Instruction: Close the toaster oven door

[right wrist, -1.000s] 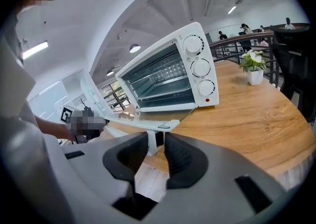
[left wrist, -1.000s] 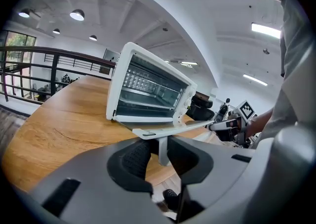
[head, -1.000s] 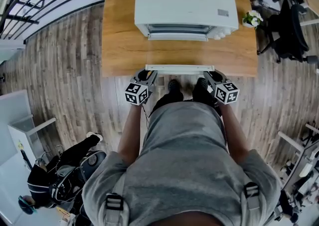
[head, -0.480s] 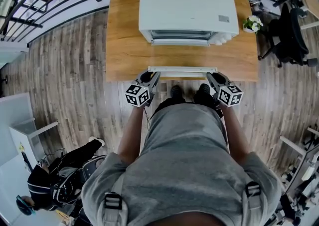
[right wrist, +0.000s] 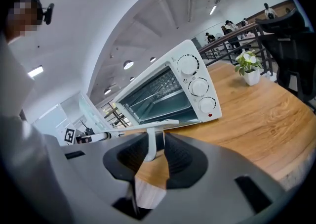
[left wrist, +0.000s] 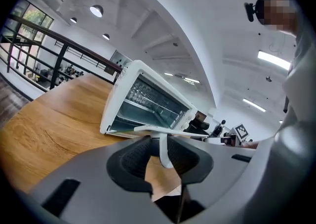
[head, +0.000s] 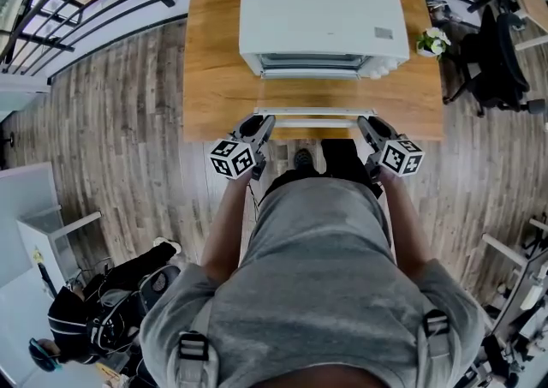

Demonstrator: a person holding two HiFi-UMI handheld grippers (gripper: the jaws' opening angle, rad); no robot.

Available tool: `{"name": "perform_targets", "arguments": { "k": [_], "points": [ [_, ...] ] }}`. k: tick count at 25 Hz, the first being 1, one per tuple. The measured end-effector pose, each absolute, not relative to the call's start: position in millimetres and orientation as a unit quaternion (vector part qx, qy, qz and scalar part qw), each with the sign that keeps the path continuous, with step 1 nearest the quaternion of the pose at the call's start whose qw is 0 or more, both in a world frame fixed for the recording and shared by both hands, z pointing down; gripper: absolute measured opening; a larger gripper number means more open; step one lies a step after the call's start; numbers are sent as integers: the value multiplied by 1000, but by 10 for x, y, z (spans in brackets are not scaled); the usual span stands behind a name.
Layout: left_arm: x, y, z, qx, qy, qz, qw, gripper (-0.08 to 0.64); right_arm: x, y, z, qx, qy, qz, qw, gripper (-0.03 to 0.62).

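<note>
A white toaster oven (head: 321, 14) stands on the wooden table (head: 214, 78) with its glass door swung open toward me. The door's long white handle (head: 314, 112) runs between my two grippers. My left gripper (head: 261, 124) is shut on the handle's left post, seen between the pads in the left gripper view (left wrist: 162, 145). On the right post, my right gripper (head: 368, 126) is shut as well (right wrist: 154, 149). In both gripper views the oven's open cavity (left wrist: 148, 102) (right wrist: 158, 94) shows just beyond the handle, with the door part-way up, seen edge on.
A small potted plant (head: 433, 33) sits at the table's right edge, beside the oven's knobs (right wrist: 199, 87). A black office chair (head: 501, 52) stands right of the table. Bags lie on the floor at lower left (head: 111, 301). My body is close to the table's front edge.
Both grippers have moved toward the oven with the handle held between them. The gap between handle and oven front has shrunk as the door swings up.
</note>
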State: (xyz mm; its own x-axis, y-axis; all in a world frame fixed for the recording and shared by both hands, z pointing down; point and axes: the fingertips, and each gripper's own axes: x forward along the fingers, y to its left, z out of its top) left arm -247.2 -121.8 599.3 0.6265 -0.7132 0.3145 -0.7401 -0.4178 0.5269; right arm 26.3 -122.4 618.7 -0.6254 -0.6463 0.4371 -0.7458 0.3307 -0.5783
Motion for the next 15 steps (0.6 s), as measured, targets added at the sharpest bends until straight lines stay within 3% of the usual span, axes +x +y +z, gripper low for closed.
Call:
{"name": "perform_targets", "arguments": {
  "k": [15],
  "points": [
    [-2567,-1498,5708,826,-439,-51,350,123,230,-1524,5881,402,-808,430,-22,114]
  ]
}}
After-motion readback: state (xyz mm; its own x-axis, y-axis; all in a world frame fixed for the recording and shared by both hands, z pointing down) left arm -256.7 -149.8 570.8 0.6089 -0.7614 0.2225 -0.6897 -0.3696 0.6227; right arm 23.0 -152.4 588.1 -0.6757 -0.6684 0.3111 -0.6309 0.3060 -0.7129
